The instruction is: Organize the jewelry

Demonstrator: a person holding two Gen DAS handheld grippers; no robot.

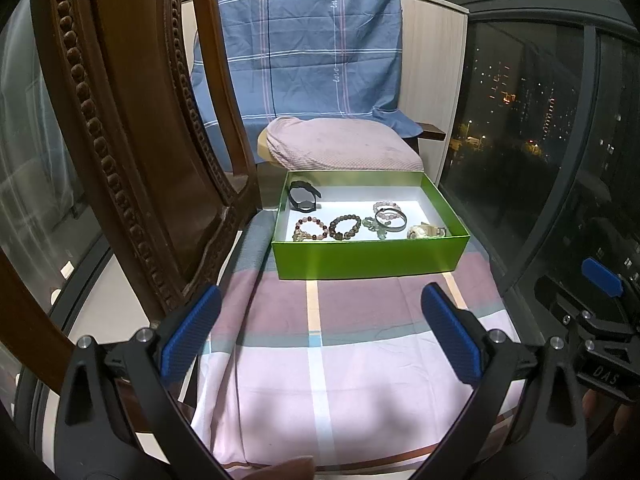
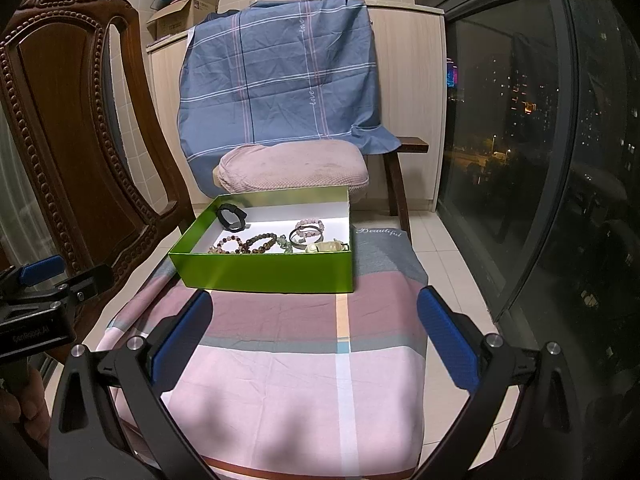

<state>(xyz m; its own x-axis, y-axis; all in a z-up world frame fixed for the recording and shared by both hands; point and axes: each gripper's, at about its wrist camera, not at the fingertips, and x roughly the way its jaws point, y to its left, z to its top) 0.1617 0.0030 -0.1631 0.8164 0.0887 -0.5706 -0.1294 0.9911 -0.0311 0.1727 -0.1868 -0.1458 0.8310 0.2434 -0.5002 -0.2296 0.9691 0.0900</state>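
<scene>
A green box point(image 1: 368, 256) point(image 2: 264, 276) with a white inside stands on a plaid cloth. In it lie a black watch point(image 1: 304, 196) point(image 2: 231, 216), a pink bead bracelet point(image 1: 312, 229), a brown bead bracelet point(image 1: 345, 227) point(image 2: 260, 242), a silver bangle point(image 1: 394, 219) point(image 2: 306, 235), another pink bead bracelet point(image 1: 385, 205) point(image 2: 310, 224), a green jade piece point(image 1: 375, 229) and a cream watch point(image 1: 424, 232) point(image 2: 326, 246). My left gripper point(image 1: 320, 320) is open and empty in front of the box. My right gripper point(image 2: 314, 326) is open and empty, also in front of the box.
The plaid cloth point(image 1: 320, 360) point(image 2: 300, 380) covers a seat. A carved wooden chair back point(image 1: 120, 140) point(image 2: 72, 128) stands at the left. A pink cushion point(image 1: 340, 146) and a blue sheet point(image 1: 304, 48) lie behind the box. A dark window point(image 1: 540, 120) is at the right.
</scene>
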